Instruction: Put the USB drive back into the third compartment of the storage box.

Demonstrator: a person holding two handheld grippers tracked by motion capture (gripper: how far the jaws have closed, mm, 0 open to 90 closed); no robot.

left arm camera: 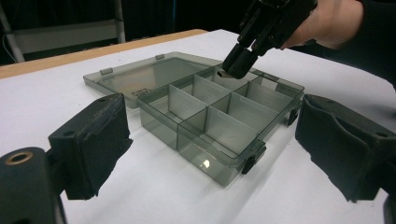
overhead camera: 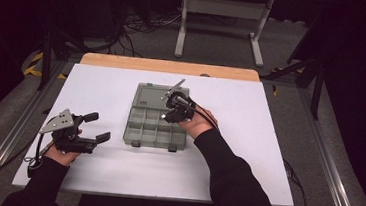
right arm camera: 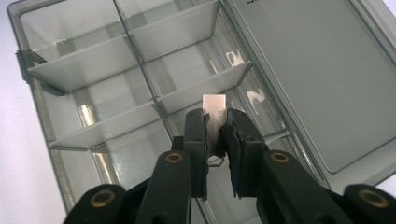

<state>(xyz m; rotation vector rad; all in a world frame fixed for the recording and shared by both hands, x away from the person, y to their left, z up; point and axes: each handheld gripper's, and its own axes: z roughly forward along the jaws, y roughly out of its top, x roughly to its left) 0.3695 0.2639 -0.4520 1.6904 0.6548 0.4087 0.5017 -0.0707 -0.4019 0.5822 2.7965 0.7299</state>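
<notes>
You work in a dark room: grey floor, tangled cables, a white metal frame beyond the worktop.

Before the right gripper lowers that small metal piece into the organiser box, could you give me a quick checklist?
1. Right gripper shut on the metal piece: ok.
2. Organiser box lid open and lying flat: ok.
3. Piece over a compartment, near the lid side: ok.
4. Compartment below free of other parts: cannot tell.
5. Left gripper open, on the table apart from the box: ok.
</notes>
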